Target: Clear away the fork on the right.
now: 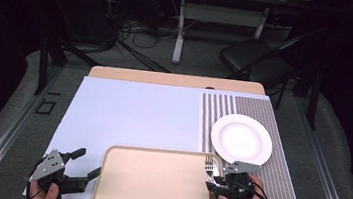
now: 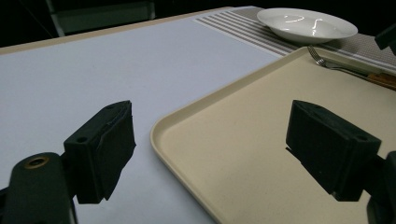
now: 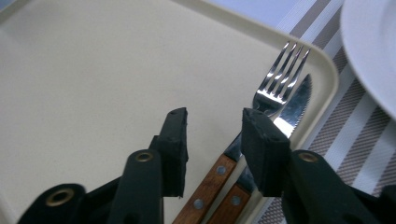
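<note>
1. The tray (image 1: pixel 155 182) serves as landmark. The fork (image 3: pixel 280 74) and knife (image 3: pixel 294 105) lie side by side at its right edge, near the far right corner, with the tips toward the plate (image 1: pixel 241 138) and the wooden handles toward the person.

2. The right gripper (image 1: pixel 228 178) hovers over that edge, far nearer the cutlery than the left gripper (image 1: pixel 81 166), which sits off the tray's left rim.

3. In the right gripper view the right gripper's jaws stand apart with nothing between them. The cutlery handles run up from below, passing under the gap and the right-hand jaw; the fork tines and knife blade show just beyond the jaw tips.

4. The long axis of both pieces runs roughly along the gripper's line of sight, slanted a little to the right. The jaws therefore open across the handles, which I judge suits a pinch from the sides.

5. The likely next move is a short drop onto the fork handle. The risk I see is catching both handles at once, since they lie touching or nearly so.

6. The left gripper's jaws are wide apart, astride the tray's near left rim without touching it, as its own view shows.
</note>
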The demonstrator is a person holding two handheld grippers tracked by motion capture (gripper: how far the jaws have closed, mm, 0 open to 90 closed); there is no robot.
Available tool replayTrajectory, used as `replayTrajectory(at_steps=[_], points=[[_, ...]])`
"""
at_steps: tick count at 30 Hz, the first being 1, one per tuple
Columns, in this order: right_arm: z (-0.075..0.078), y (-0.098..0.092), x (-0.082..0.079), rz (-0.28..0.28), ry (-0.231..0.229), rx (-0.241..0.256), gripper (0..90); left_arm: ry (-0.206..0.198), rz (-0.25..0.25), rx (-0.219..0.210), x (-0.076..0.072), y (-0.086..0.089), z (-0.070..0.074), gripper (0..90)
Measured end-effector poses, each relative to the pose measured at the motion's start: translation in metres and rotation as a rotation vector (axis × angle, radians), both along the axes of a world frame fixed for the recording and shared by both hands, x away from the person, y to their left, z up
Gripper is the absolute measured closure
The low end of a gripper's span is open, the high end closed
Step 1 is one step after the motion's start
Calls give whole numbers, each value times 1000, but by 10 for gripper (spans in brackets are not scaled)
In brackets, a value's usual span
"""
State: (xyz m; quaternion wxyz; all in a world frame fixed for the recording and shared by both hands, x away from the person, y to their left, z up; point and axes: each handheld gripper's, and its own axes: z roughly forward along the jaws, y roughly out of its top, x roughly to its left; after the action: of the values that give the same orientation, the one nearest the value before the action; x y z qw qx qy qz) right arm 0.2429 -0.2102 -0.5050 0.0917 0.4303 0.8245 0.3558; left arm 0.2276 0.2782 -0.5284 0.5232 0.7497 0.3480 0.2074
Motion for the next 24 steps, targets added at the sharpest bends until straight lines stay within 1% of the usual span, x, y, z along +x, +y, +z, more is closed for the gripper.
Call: replayTrajectory(at_steps=[2, 3, 7, 8, 11, 17, 18, 21, 24], points=[[2, -3, -1, 2, -42, 4, 564, 0, 0, 1, 0, 0, 0, 157], [3, -4, -1, 0, -51, 8, 558, 0, 0, 0, 0, 0, 0, 157], [6, -11, -1, -11, -64, 16, 539, -1, 0, 0, 0, 1, 0, 157], [6, -12, -1, -15, -62, 17, 538, -2, 0, -1, -1, 1, 0, 157], [7, -16, -1, -10, -60, 13, 555, -1, -1, 0, 0, 1, 0, 157], [12, -27, 0, -34, -67, 5, 566, -1, -3, -1, -1, 1, 0, 157], [12, -30, 0, -39, -78, 3, 565, -2, -2, -1, -1, 1, 0, 157], [14, -38, 0, -53, -105, 2, 531, -2, 0, -2, -1, 2, 0, 158], [14, -47, 2, -74, -118, 26, 479, -3, -1, -3, -1, 2, 0, 157]])
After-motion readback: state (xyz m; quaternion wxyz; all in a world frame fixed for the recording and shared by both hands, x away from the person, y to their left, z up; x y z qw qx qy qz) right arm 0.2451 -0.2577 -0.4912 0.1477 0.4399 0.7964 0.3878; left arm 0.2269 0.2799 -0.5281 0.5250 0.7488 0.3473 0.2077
